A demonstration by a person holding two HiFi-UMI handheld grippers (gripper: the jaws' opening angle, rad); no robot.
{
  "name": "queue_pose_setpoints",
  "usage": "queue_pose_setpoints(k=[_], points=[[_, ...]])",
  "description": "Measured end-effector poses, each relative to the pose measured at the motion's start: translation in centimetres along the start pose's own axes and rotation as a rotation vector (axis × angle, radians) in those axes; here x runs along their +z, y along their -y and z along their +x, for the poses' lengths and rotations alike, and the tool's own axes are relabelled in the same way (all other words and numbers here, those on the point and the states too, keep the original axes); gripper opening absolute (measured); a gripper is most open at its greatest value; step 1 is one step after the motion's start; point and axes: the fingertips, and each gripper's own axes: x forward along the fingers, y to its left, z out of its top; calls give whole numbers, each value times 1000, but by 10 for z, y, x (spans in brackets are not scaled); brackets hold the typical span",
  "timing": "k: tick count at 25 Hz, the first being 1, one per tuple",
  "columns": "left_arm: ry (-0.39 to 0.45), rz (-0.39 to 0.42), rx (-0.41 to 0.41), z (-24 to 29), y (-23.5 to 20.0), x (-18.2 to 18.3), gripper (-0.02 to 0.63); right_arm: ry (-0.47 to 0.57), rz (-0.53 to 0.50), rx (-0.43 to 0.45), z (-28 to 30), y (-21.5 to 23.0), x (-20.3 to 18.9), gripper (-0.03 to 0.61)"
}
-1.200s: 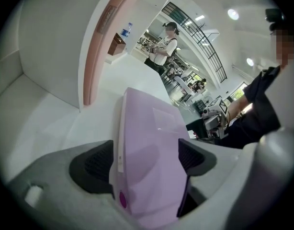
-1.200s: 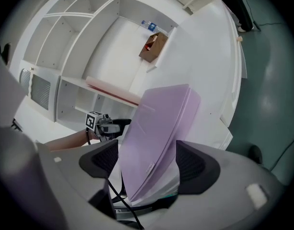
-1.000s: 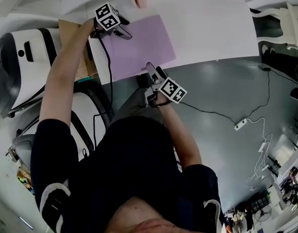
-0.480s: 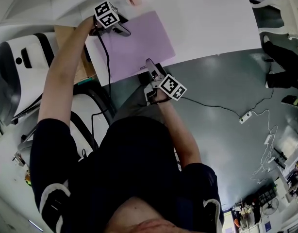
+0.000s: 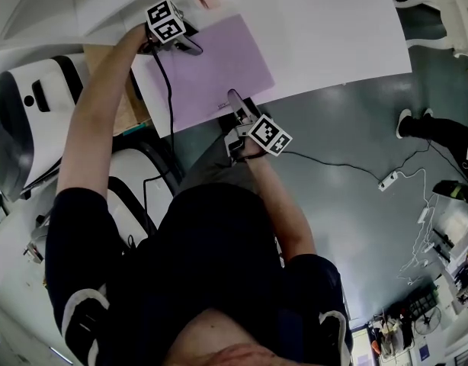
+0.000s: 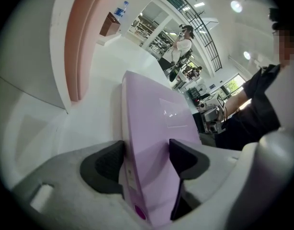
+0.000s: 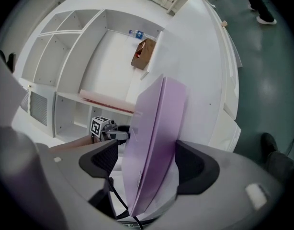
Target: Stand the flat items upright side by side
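My left claw (image 5: 194, 49), just closing, pinches the lilac folder (image 5: 211, 71) lying flat on the white table (image 5: 333, 29), while my right claw (image 5: 235, 99) stands open around its near edge, so I should squeeze both firmly before tilting.

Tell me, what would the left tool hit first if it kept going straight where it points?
The lilac folder: it already sits between the left tool's jaws, which have just been closing. Pushing on would likely slide it deeper in.
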Motion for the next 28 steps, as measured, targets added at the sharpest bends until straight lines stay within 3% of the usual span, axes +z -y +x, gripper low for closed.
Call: queue_pose_setpoints(k=[11, 14, 16, 19, 22, 28], points=[[12, 12, -22, -2, 2, 1, 295, 21, 18, 32, 4, 0, 4, 342], [17, 16, -26, -2, 1, 0, 295, 11, 25, 18, 5, 5, 5, 303], [8, 18, -24, -3, 0, 1, 293, 9, 38, 3, 6, 9, 7, 244], [-6, 20, -13, -3, -2, 1, 294, 2, 42, 4, 10, 10, 9, 228], [-11, 34, -5, -2, 0, 1, 295, -72, 25, 31, 27, 2, 1, 196], [50, 23, -3, -4, 1, 4, 296, -58, 14, 28, 31, 1, 10, 172]])
